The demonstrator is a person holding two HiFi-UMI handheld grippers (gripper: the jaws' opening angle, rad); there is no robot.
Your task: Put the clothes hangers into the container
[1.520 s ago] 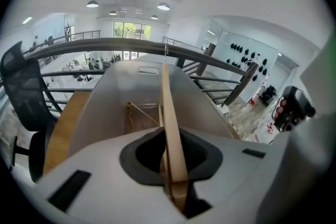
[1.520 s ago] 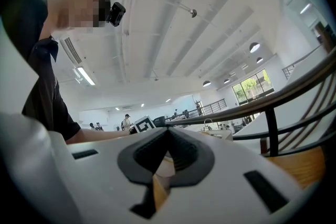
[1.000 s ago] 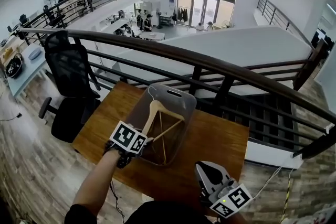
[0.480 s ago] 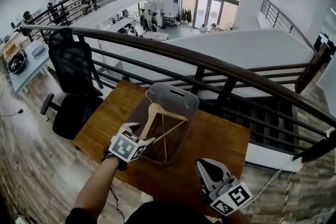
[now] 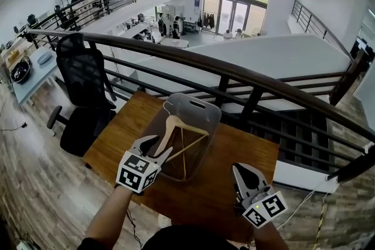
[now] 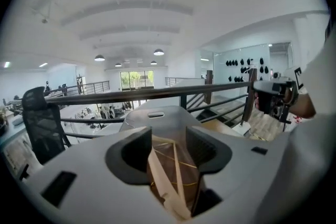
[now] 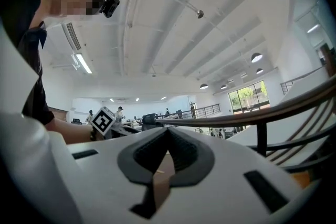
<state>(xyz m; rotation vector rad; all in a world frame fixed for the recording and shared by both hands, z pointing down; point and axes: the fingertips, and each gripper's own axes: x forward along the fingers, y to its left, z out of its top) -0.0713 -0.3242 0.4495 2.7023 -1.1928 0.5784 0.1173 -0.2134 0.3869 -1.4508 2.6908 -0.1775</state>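
Wooden hanger (image 5: 179,126) shows between the left gripper's (image 5: 155,147) spread fingers, which have just narrowed without pinching it. That gripper has lifted back, leaving the hanger propped inside the clear container (image 5: 202,105) by the desk's (image 5: 240,146) far edge, so it looks delivered. The right gripper's (image 5: 242,170) fingers are pressed together, empty.

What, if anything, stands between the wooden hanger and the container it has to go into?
Nothing visible: the hanger already leans inside the container. The left gripper, whose jaws have just been closing somewhat, is open, with the hanger's lower arm showing in the gap.
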